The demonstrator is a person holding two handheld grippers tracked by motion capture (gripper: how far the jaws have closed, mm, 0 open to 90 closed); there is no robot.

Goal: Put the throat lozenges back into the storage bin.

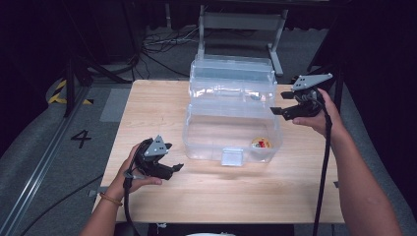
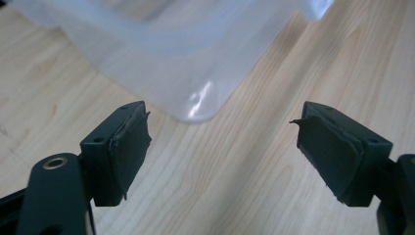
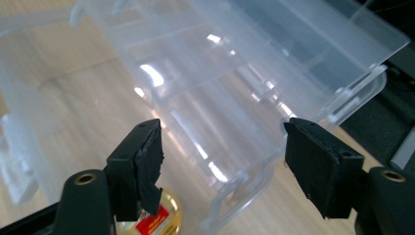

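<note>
At frame centre the clear box [image 1: 231,123] stands open, lid back; the right gripper [image 1: 290,105], jaws wide, nears its lid, probably to close it, the left gripper [image 1: 169,169] wide too

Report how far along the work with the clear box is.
Done: the clear box stands open, lid tipped back, and a small gold-lidded jar lies inside. In hand: nothing; the left gripper and right gripper are both open beside the box. Left, probably: closing the lid and latch.
</note>
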